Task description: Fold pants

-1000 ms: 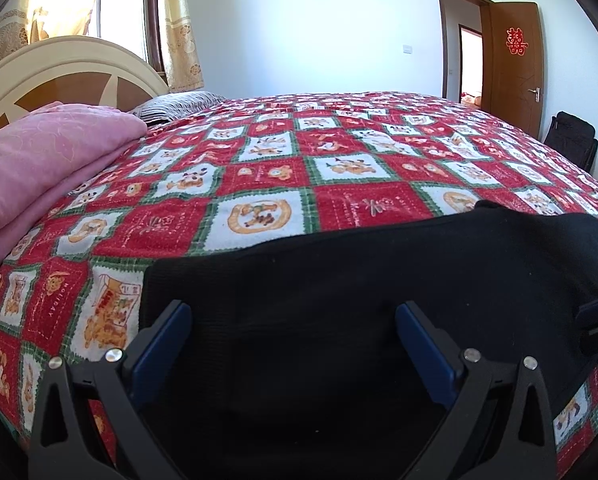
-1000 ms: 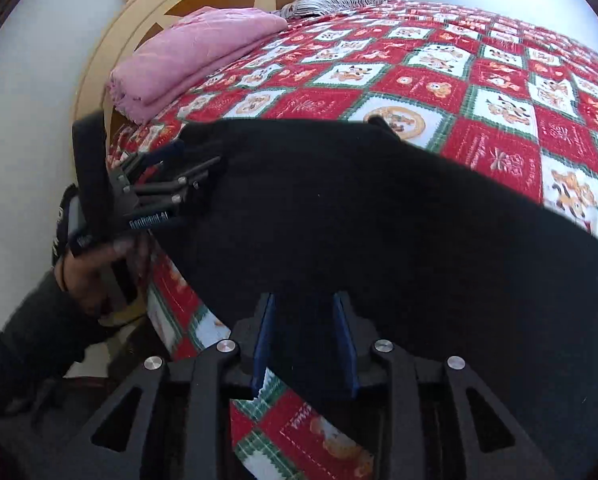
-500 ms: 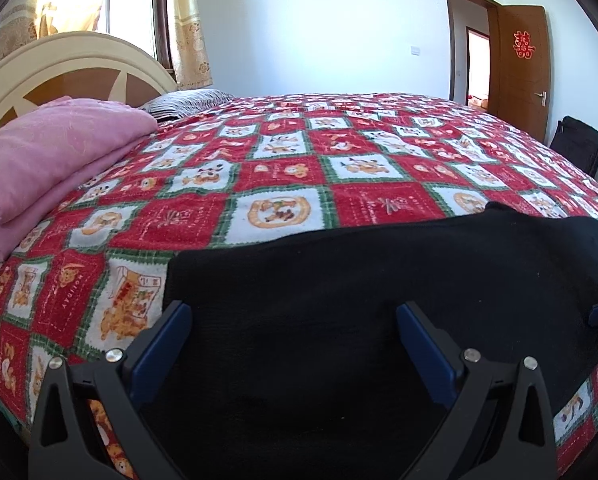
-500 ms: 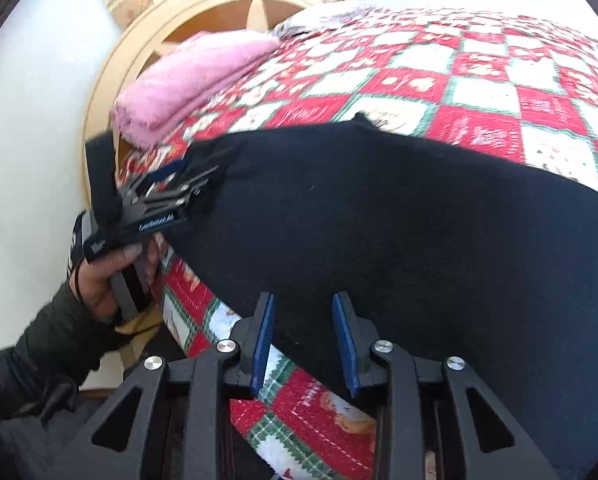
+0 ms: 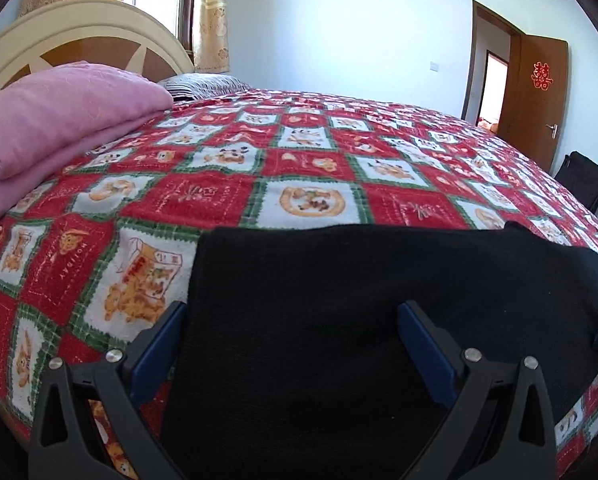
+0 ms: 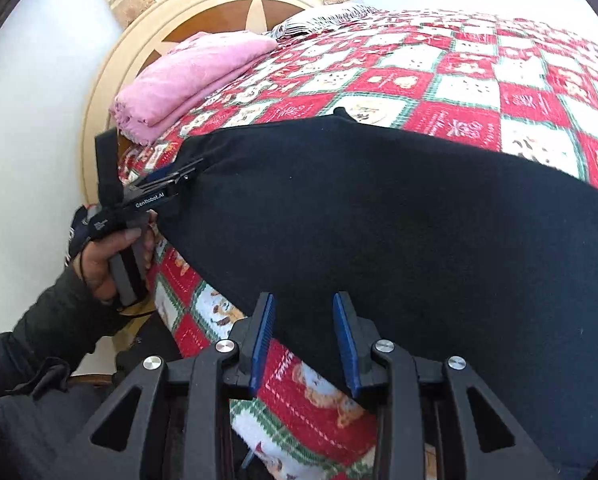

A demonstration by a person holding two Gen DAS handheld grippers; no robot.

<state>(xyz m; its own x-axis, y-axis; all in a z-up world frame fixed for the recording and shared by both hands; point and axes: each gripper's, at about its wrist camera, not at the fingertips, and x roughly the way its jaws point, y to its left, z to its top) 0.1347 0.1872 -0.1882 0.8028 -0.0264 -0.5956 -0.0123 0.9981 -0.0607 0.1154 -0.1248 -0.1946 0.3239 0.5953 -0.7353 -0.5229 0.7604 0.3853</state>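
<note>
The left gripper (image 5: 291,336) is held wide apart, its blue pads straddling the near left corner of the pants (image 5: 379,320) without any cloth pinched between them, so nothing is gripped there; the wide spread is judged to suit either a release after laying the cloth down or a fresh bite on that corner. The right gripper (image 6: 303,340) is set to a narrow gap, one pad against the near edge of the pants and the other over bare quilt (image 6: 311,412); no cloth is seen clamped in it, and it is judged to be lined up on the hem for a pinch. The pants are laid flat and broad along the near edge of the quilt, dark fabric smoothed out, presumably so that a clean fold line can be made. Farther up the quilt from the pants, a folded pink blanket (image 5: 59,120) is left beside the headboard (image 5: 87,36), well apart from the work.
</note>
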